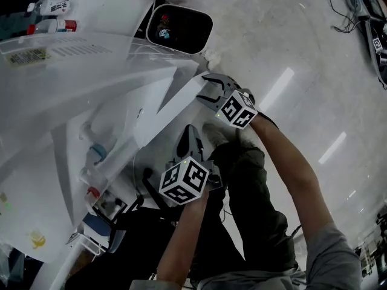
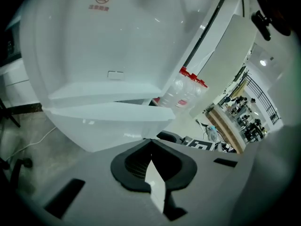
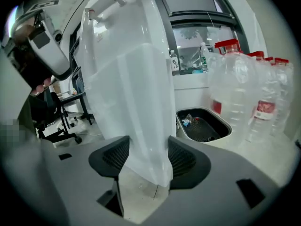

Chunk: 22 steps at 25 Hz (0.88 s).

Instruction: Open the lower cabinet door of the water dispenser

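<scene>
Right gripper view gives the plainest reading: the right gripper (image 3: 146, 160) has its two ribbed pads (image 3: 187, 158) pressed on either side of the free edge of the lower cabinet door (image 3: 136, 88), a thin white panel that rises between the jaws. Pinching the panel by its edge rather than its face makes sense, I judge, because the edge is thin enough for the jaws to take and gives the longest lever about the hinge. In the head view the door appears swung well out from the white water dispenser (image 1: 66, 95), angled away from its body. So the opening looks largely done, and what is left is probably to carry the swing to its end or let go. The left gripper (image 2: 151, 149) has its jaws drawn together at the tips with nothing I can name between them, only a pale sliver low in the gap. It hangs just beside and below the right one, near the door's lower part, apparently held clear of the swing rather than helping. Beyond the door, red-capped water bottles (image 3: 235, 84) stand beside a dark basin (image 3: 203, 124); a door pulled wider should clear both, though that is a guess
</scene>
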Each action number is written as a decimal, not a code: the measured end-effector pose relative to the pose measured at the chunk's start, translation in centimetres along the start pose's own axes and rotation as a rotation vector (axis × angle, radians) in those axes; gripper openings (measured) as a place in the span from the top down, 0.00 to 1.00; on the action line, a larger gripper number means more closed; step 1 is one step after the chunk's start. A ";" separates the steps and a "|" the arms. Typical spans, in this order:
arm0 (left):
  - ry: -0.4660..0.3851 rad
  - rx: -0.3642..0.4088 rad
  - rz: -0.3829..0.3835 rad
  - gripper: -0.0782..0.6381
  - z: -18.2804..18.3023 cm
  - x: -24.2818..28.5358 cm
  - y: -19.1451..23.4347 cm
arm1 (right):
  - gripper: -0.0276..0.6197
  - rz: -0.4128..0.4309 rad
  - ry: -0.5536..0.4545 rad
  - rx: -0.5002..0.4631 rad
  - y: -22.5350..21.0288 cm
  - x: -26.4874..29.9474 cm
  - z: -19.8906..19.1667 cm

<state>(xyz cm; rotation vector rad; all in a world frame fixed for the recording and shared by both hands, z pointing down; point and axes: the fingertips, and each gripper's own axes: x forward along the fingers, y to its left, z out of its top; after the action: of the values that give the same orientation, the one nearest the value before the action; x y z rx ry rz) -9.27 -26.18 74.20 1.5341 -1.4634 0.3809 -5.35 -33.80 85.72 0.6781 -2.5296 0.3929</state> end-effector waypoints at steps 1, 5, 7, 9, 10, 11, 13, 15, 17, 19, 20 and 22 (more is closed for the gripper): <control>0.003 -0.006 0.007 0.88 -0.5 -0.4 0.1 | 0.56 -0.010 0.001 0.009 0.3 -0.3 -0.3; 0.023 -0.019 0.029 0.88 -2.5 -1.4 0.4 | 0.57 0.000 0.010 0.036 1.1 -1.4 -1.2; 0.027 -0.022 0.038 0.88 -3.0 -1.6 0.5 | 0.57 0.039 0.011 0.065 1.3 -1.6 -1.4; 0.024 -0.022 0.043 0.88 -3.0 -1.6 0.4 | 0.56 0.079 0.016 0.094 1.2 -1.9 -1.6; 0.021 -0.020 0.044 0.88 -2.9 -1.6 0.5 | 0.56 0.092 0.024 0.089 0.8 -2.3 -1.6; 0.019 -0.018 0.046 0.88 -2.8 -1.5 0.6 | 0.56 0.106 0.038 0.065 0.4 -2.6 -1.6; 0.015 -0.019 0.051 0.88 -2.5 -1.4 0.9 | 0.56 0.151 0.085 -0.034 0.1 -3.3 -1.4; 0.010 -0.029 0.058 0.88 -2.3 -1.3 1.3 | 0.56 0.228 0.139 -0.172 0.4 -3.5 -1.4; 0.008 -0.034 0.057 0.88 -2.2 -1.0 1.5 | 0.56 0.297 0.180 -0.283 0.7 -3.5 -1.2; 0.008 -0.033 0.054 0.88 -2.2 -0.7 1.6 | 0.56 0.337 0.204 -0.345 0.7 -3.1 -0.8; 0.009 -0.034 0.054 0.88 -2.2 -0.7 1.6 | 0.56 0.353 0.212 -0.370 0.7 -2.7 -0.6; 0.008 -0.035 0.053 0.88 -2.2 -0.5 1.8 | 0.56 0.385 0.227 -0.409 0.6 -2.1 -0.3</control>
<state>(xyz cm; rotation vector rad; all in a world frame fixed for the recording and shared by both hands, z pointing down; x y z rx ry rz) -10.18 -23.90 75.63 1.4669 -1.4993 0.3897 -3.98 -32.39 84.79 -0.0098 -2.4058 0.0644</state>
